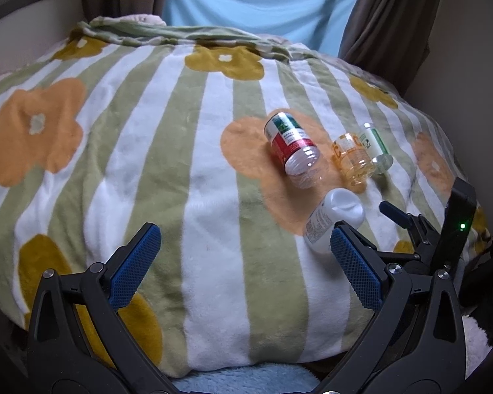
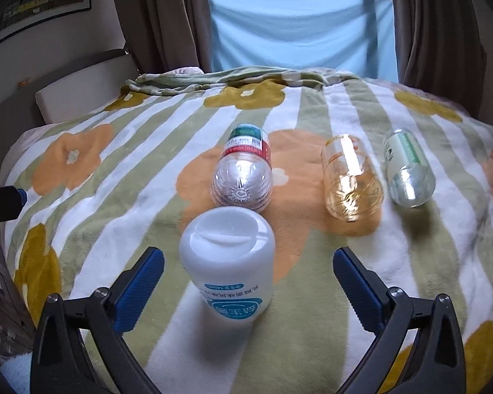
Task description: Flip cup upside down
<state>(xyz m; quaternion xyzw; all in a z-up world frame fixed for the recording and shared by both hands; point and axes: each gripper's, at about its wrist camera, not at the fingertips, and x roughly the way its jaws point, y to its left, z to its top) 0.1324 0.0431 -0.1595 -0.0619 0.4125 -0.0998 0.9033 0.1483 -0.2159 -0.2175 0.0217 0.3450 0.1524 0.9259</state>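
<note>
Fleece blanket [image 2: 115, 197]; opaque white cup [image 2: 226, 259] inverted, untouched between right gripper [image 2: 248, 282] jaws; left gripper [image 1: 245, 262] spread.

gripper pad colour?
Blue, textured pads on both grippers; clearest in the right wrist view.

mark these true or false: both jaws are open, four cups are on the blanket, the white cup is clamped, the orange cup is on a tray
1. Both the left gripper and right gripper have open jaws: true.
2. Four cups are on the blanket: true.
3. The white cup is clamped: false, it stands free between the right gripper's open jaws.
4. The orange cup is on a tray: false, it lies on the blanket.
</note>
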